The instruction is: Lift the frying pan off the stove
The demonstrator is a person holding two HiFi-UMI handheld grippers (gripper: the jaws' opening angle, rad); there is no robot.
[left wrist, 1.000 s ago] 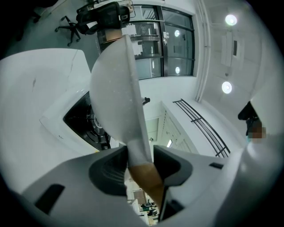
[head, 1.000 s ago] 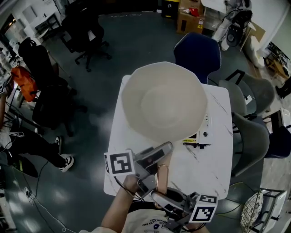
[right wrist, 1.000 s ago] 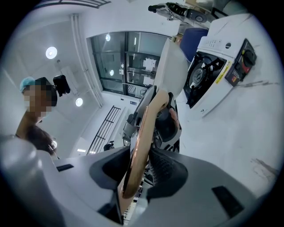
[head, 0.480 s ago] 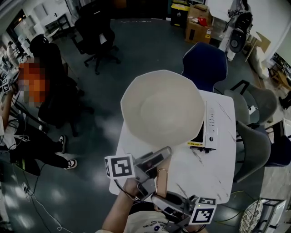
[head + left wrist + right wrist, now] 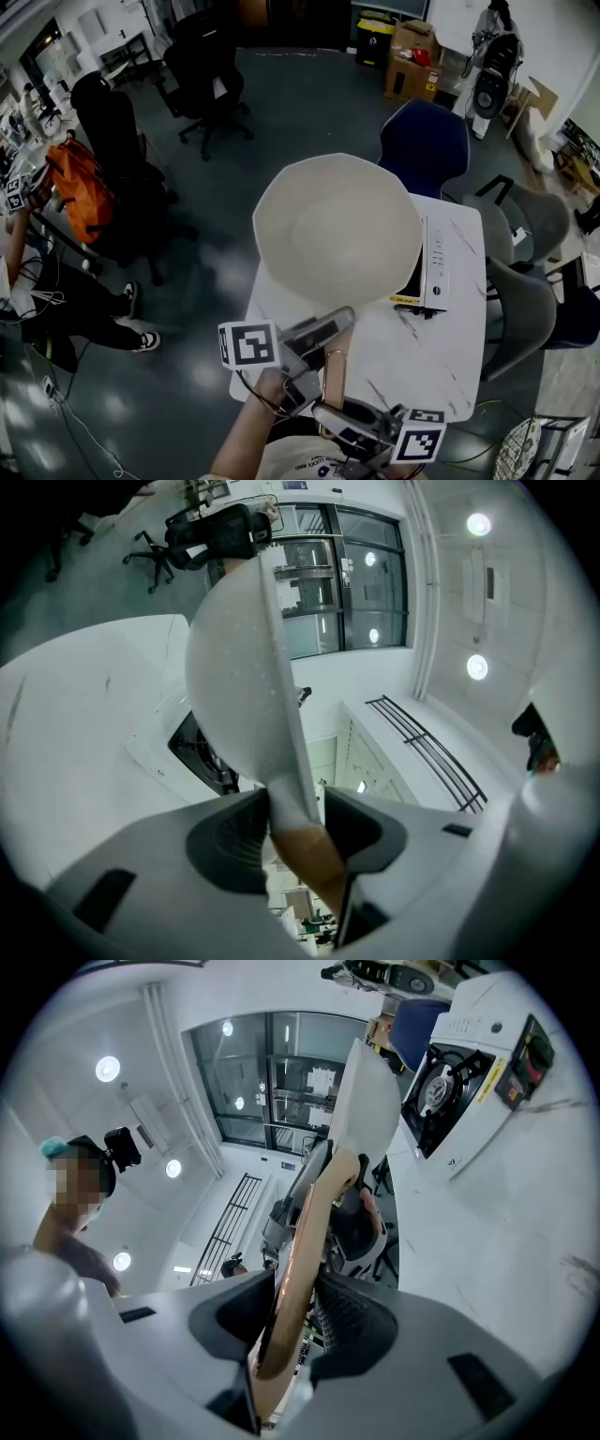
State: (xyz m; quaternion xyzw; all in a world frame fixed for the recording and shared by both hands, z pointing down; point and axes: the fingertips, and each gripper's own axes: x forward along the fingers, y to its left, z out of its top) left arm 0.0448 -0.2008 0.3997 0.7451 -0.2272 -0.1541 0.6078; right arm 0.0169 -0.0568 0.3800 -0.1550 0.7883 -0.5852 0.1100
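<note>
At the lower middle of the head view, you had both tongs clamped on one thing: the copper-coloured handle (image 5: pixel 333 373) of the cream-white round frying pan (image 5: pixel 337 230). The left tongs (image 5: pixel 319 354) pinched it nearer the bowl, where the copper met the pale neck (image 5: pixel 305 850). The right tongs (image 5: pixel 330 420) pinched it at the tail end, the pads pressed flat on both sides (image 5: pixel 295 1260). Neither pair stood spread.

The pan's long axis ran from the tongs straight up the frame, bowl farthest from you and handle towards you. The left tongs were therefore the nearer to the weight, and the right ones served more as a steadying lever.

The bowl hung in the middle of the frame. It was to the left of the white tabletop gas stove (image 5: pixel 433 267), which sat at the right side of the white marbled bench (image 5: pixel 422 366). The pan's right rim overlapped the stove's left edge in that view. In the right gripper view the burner (image 5: pixel 436 1087) lay uncovered, so I judged the pan already clear of it. Whatever you did next depended on carrying that far, heavy bowl level from a grip set wholly at the near end.
</note>
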